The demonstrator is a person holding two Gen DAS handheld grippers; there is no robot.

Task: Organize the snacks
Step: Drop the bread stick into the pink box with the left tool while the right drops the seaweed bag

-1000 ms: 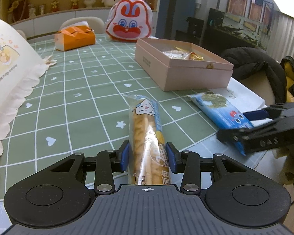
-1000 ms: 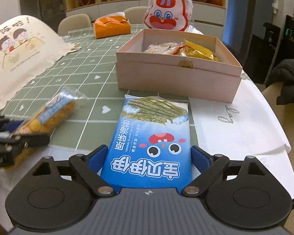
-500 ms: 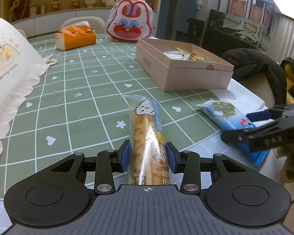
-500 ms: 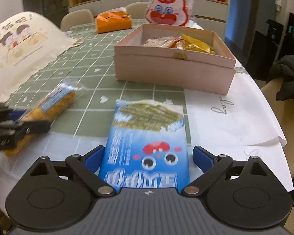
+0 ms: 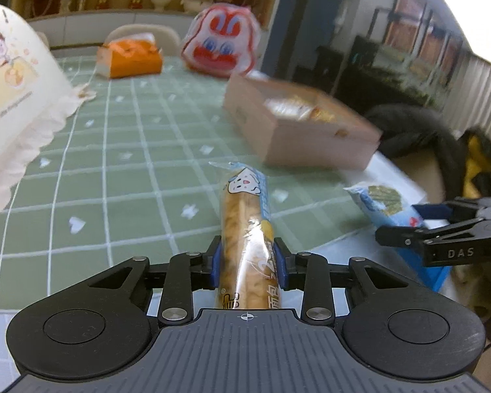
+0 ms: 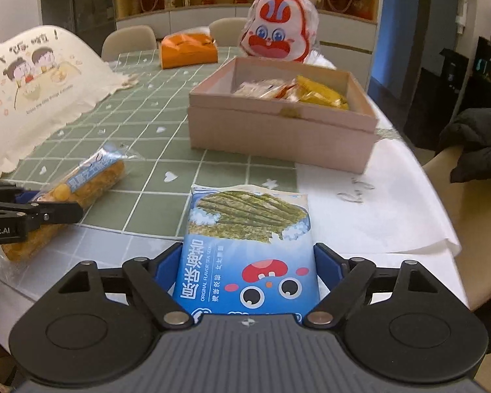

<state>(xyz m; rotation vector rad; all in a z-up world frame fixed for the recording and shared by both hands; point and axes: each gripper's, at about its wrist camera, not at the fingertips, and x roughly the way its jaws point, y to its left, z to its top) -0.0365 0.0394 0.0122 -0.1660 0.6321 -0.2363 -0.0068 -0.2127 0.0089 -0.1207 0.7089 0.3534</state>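
My left gripper (image 5: 247,262) is shut on a long clear pack of golden bread sticks (image 5: 244,226), held above the green checked tablecloth (image 5: 131,163). My right gripper (image 6: 250,271) is shut on a blue seaweed snack pack (image 6: 250,245), lifted over the table's near edge. Each gripper shows in the other's view: the right gripper with its blue pack (image 5: 386,209) at right, the left gripper with the bread pack (image 6: 81,180) at left. A pink open box (image 6: 278,121) holding several wrapped snacks stands ahead, also blurred in the left wrist view (image 5: 298,124).
A red-and-white rabbit bag (image 6: 280,32) and an orange tissue pack (image 6: 188,50) sit at the table's far end. A white cartoon-printed food cover (image 6: 32,88) stands at left. A white paper sheet (image 6: 376,203) lies by the box. A chair with a dark coat (image 6: 474,144) is at right.
Both grippers have lifted with their packs. The left wrist view has swung and blurred; the seaweed pack has come up off the table.
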